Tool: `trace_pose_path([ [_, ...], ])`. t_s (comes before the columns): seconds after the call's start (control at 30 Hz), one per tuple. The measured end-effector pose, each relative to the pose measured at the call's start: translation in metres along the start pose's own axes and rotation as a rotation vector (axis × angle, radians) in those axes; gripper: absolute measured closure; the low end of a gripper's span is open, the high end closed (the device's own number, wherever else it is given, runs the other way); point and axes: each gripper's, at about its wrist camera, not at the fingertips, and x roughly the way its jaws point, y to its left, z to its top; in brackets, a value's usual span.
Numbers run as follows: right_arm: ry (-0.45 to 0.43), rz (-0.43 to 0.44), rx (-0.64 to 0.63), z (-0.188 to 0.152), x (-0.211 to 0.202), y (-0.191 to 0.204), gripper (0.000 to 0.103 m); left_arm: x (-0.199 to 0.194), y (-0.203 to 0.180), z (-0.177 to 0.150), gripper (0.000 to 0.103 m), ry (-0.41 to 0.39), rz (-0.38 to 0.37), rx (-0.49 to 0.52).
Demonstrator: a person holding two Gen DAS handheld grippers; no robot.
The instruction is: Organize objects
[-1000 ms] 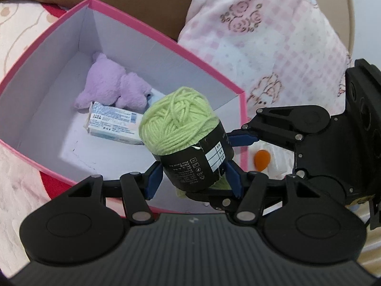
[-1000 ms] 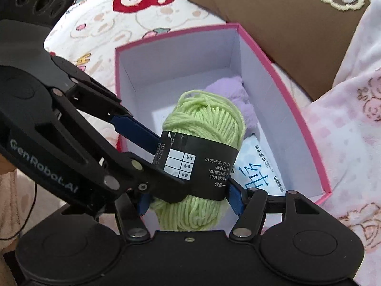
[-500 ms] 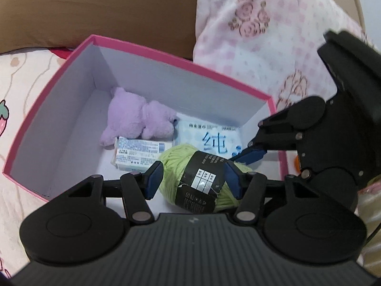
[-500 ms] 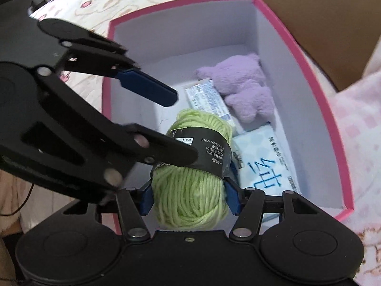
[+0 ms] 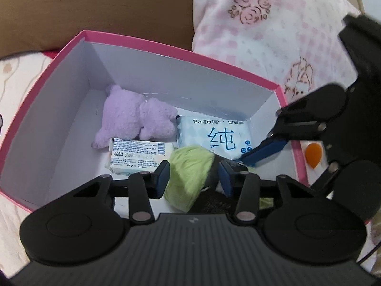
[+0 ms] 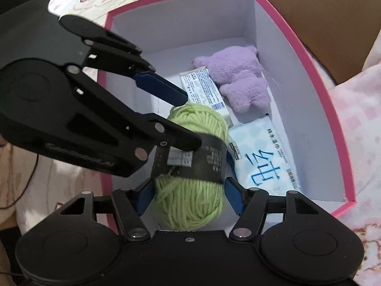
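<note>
A ball of light green yarn (image 6: 190, 190) with a black label lies on the floor of the pink-rimmed box (image 6: 309, 54). My right gripper (image 6: 189, 196) points down over it with the yarn between its blue pads. Its jaws are opening and a thin gap shows on the right side. My left gripper (image 6: 190, 121) reaches in from the left. One finger passes beyond the yarn's far end and the other lies over the label. In the left wrist view the blurred yarn (image 5: 188, 178) sits between the closing jaws of the left gripper (image 5: 194, 177), with no firm grip visible.
Inside the box lie a purple plush toy (image 5: 140, 119), a pale blue pack of wet wipes (image 5: 214, 133) and a small white packet (image 5: 138, 152). A pink checked pillow (image 5: 273, 35) and a brown cushion (image 5: 95, 4) border the box. A small orange thing (image 5: 313, 153) lies outside its right wall.
Both grippers have brought the yarn down from above the box rim to the box floor. The right pads have spread slightly and the left jaws have narrowed.
</note>
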Motion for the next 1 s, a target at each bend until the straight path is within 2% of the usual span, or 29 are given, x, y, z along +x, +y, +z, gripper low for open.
trace_pose_path([
  [0.1,-0.025,-0.056,0.006,-0.003,-0.012,0.002,0.033,0.002,0.001,-0.001,0.059,0.022,-0.019,-0.013],
  [0.23,-0.065,-0.095,0.065,-0.01,-0.027,-0.001,0.033,0.002,0.0,0.001,0.055,0.022,-0.006,-0.015],
  [0.33,-0.124,-0.099,0.136,-0.022,-0.041,0.0,0.033,0.01,0.002,0.008,0.046,0.041,0.002,-0.045],
  [0.4,-0.166,-0.1,0.176,-0.029,-0.046,0.002,0.033,0.013,0.0,0.012,0.046,0.05,0.028,-0.034],
  [0.5,-0.22,-0.09,0.211,-0.039,-0.054,0.01,0.034,0.017,-0.004,0.015,0.046,0.069,0.026,0.001],
  [0.53,-0.233,-0.09,0.219,-0.04,-0.056,0.013,0.034,0.018,-0.003,0.015,0.047,0.085,0.016,-0.004],
  [0.57,-0.242,-0.086,0.229,-0.042,-0.058,0.015,0.034,0.019,-0.003,0.014,0.053,0.096,0.0,-0.008],
  [0.67,-0.256,-0.081,0.25,-0.045,-0.056,0.019,0.035,0.017,-0.003,0.01,0.062,0.125,-0.046,-0.018],
  [0.77,-0.271,-0.088,0.266,-0.05,-0.056,0.023,0.037,0.012,-0.006,0.003,0.064,0.142,-0.071,-0.013],
  [1.0,-0.321,-0.092,0.319,-0.064,-0.055,0.03,0.041,0.005,-0.006,-0.007,0.064,0.142,-0.027,-0.062],
])
